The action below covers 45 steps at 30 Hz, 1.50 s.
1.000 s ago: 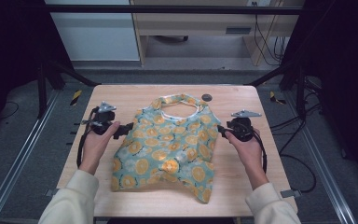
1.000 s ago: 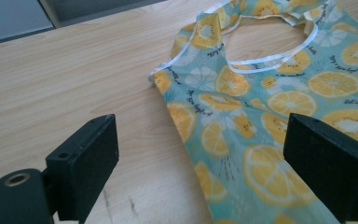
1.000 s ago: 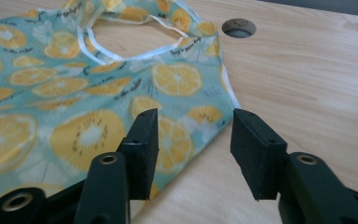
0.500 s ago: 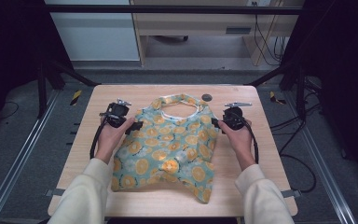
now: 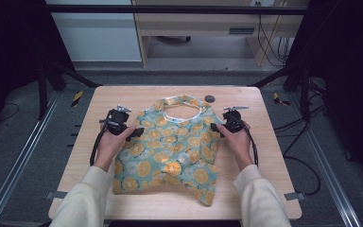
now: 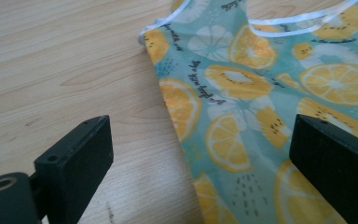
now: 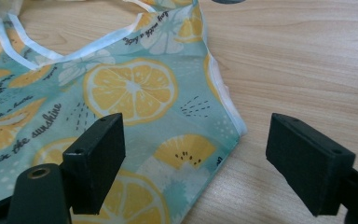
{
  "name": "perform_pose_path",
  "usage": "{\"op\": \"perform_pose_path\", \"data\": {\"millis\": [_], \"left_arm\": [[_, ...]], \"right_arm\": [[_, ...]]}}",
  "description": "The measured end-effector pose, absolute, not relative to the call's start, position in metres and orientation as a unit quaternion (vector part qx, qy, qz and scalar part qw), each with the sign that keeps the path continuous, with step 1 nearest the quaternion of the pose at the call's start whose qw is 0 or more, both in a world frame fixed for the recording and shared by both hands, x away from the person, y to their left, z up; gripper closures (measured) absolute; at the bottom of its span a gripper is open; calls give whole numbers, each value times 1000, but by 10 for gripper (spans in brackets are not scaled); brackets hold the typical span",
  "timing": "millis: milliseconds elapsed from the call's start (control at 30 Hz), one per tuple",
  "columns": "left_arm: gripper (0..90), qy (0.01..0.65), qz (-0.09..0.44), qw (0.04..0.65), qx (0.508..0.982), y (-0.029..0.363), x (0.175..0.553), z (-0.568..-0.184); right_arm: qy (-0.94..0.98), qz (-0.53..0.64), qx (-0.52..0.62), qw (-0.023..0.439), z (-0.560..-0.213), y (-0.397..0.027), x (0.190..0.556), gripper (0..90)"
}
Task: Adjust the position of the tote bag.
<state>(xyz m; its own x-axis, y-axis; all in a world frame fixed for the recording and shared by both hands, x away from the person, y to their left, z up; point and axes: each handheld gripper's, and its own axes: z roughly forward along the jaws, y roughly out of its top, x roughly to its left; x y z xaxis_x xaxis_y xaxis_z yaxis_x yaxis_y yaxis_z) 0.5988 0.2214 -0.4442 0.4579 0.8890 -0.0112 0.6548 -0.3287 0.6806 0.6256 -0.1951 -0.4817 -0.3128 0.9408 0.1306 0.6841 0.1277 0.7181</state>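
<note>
Bag (image 5: 170, 149) lay flat mid-worktop (image 5: 264, 189), teal cloth with orange-slice print, white-trimmed handles (image 5: 182, 109) at its far end, bottom edge toward the near side and rumpled at the near right corner. Small dark disc (image 5: 210, 99) sat on the worktop just beyond the bag's far right corner, apart from it.

Left hand-held gripper (image 5: 133, 134) was at the bag's left edge, upper part, low over the worktop. In the left gripper view (image 6: 200, 154) its jaws were spread wide, the bag's left edge running between them: one jaw over bare wood, the other over cloth. No pinch on the cloth.

Right hand-held gripper (image 5: 216, 129) was at the bag's right edge, opposite the left one. In the right gripper view (image 7: 196, 158) its jaws were spread, having just been opening; the bag's hemmed right corner lay between them, one jaw over cloth, the other over wood, pads not pressing.

Both hands gripped the tools from the near side, pale sleeves (image 5: 87, 198) coming in from the near edge. Cables trailed back along each wrist.

Worktop was light wood, on a dark frame.
</note>
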Motion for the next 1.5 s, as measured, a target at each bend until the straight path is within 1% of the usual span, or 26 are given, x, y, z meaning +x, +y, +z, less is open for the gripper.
{"op": "perform_pose_path", "data": {"millis": [133,467,633,667,733,767,800,967,1033,1067,1100,1233,1367,1467,1500], "left_arm": [[60,491,187,307,794,223,602,-447],[62,487,195,310,793,223,601,-445],[64,488,196,311,792,224,601,-444],[65,488,196,311,792,224,601,-444],[66,488,195,311,792,224,601,-444],[67,487,194,311,792,224,601,-444],[67,487,194,311,793,223,601,-444],[69,489,194,310,792,224,602,-444],[69,490,195,310,791,224,602,-444],[70,490,195,310,791,224,602,-443],[70,490,196,309,791,224,602,-443],[77,491,195,311,790,223,602,-443],[82,491,194,310,791,224,602,-443],[86,492,193,309,791,225,603,-443],[86,492,193,309,791,225,603,-443]], "right_arm": [[729,351,559,184,-486,-193,629,198],[741,331,551,195,-495,-187,632,208],[753,321,539,200,-497,-184,631,251],[754,319,537,203,-498,-183,631,279],[754,318,538,203,-498,-183,631,293],[755,317,536,206,-498,-182,631,329],[755,317,536,206,-498,-182,631,329],[762,311,528,212,-498,-181,630,389],[763,309,524,219,-498,-181,630,450],[765,307,519,226,-497,-181,629,515],[765,307,519,226,-497,-181,629,515],[774,308,505,225,-496,-179,628,677],[779,312,496,223,-495,-178,627,803],[775,332,491,219,-491,-178,624,872],[775,332,491,219,-491,-178,624,872]]}}
